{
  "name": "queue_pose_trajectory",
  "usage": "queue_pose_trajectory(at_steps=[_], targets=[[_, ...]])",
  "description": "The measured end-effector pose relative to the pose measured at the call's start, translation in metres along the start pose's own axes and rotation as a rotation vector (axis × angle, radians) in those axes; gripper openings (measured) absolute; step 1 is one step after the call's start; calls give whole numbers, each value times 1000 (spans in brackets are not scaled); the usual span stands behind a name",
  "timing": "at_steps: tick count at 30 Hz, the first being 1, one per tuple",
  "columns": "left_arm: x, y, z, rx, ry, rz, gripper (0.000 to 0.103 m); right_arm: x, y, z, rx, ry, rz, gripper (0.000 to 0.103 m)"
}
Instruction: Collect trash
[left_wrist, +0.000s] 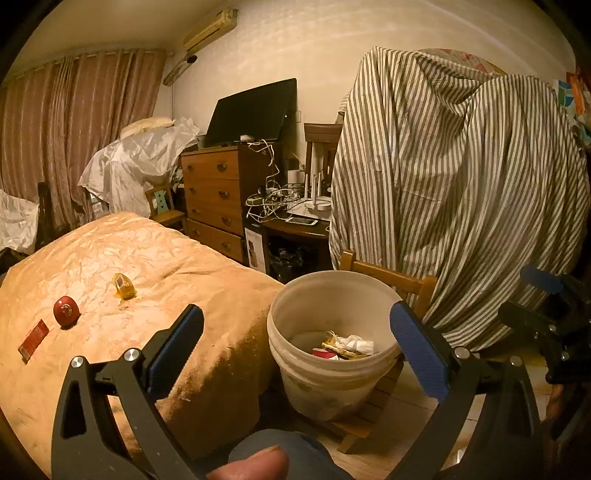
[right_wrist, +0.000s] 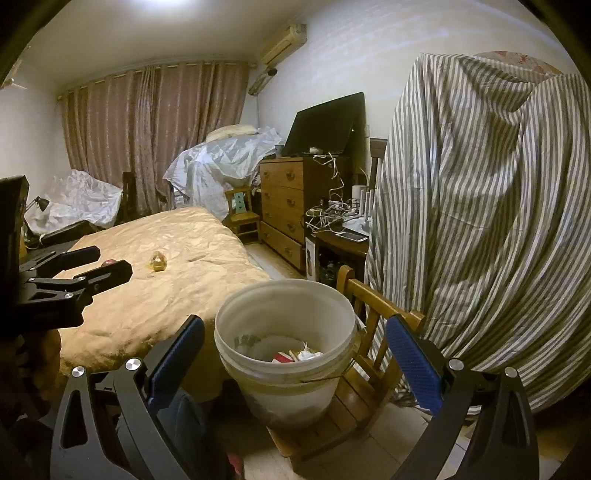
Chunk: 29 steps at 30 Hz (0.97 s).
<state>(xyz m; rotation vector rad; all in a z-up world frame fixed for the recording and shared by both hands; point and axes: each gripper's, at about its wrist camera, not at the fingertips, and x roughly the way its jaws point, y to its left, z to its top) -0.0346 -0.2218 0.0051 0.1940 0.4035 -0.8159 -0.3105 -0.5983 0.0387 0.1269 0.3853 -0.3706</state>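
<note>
White bucket (left_wrist: 334, 343) on a small wooden chair (right_wrist: 373, 373) off the bed's (left_wrist: 155, 266) near corner, scraps inside. On the bed: red ball (left_wrist: 66, 311), red packet (left_wrist: 33, 340), yellowish wrapper (left_wrist: 124, 285), perhaps plastic. Left gripper (left_wrist: 295, 336) and right gripper (right_wrist: 295, 341): fingers wide, empty.

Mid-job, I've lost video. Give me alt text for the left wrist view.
The open, empty left gripper frames a white bucket of trash on a small wooden chair beside the bed. On the bed lie a red ball, a red packet and a yellow wrapper.
</note>
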Motion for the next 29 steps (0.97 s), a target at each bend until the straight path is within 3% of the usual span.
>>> queue_pose_trajectory(at_steps=[18, 29], targets=[[8, 1, 0, -4, 26, -8, 97, 2, 4, 1, -6, 8, 9, 98], [13, 2, 1, -7, 52, 34, 97, 3, 5, 2, -7, 10, 8, 98]])
